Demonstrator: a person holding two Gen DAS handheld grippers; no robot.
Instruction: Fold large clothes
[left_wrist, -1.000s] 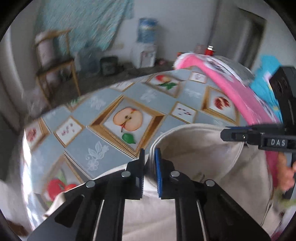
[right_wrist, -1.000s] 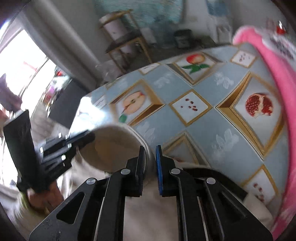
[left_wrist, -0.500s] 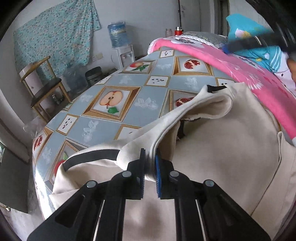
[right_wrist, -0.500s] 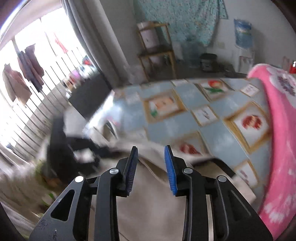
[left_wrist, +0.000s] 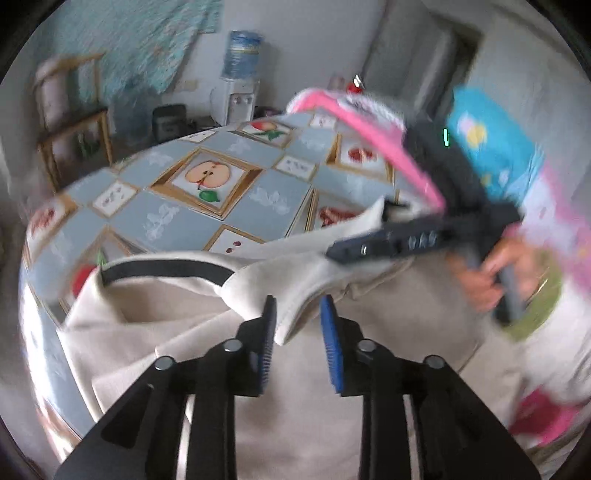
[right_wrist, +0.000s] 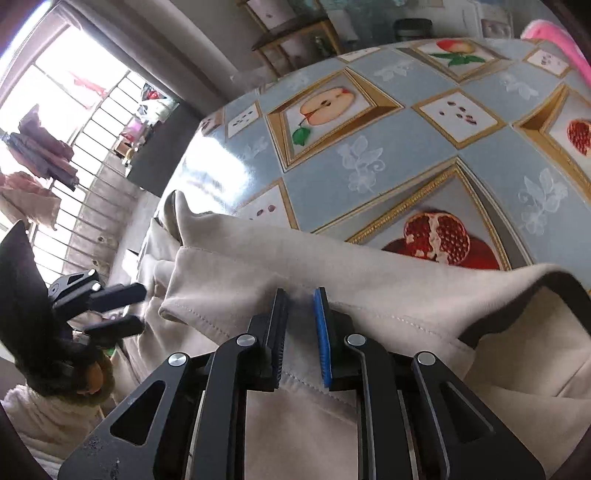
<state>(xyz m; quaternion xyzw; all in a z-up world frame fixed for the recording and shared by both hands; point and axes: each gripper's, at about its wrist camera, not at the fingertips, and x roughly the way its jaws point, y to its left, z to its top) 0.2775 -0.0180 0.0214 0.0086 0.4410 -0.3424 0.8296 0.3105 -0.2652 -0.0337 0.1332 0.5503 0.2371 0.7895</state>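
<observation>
A large cream garment with a black neck band lies on the fruit-patterned tablecloth. My left gripper hangs over its near part. Its jaws are opening, and a stitched cream edge lies loose between them against the left pad. In the right wrist view the garment is folded into a long ridge. My right gripper is closing, with that ridge filling the gap between its pads. The right gripper also shows blurred in the left wrist view, and the left gripper shows at the right view's left edge.
A pink blanket and a blue printed cloth lie at the table's far right. A water dispenser and a wooden chair stand beyond the table. A barred window with hanging clothes is to the left.
My left gripper went from shut on the cream cloth to jaws apart, and it moved sideways. My right gripper opened, dropped onto the folded ridge and narrowed around it.
</observation>
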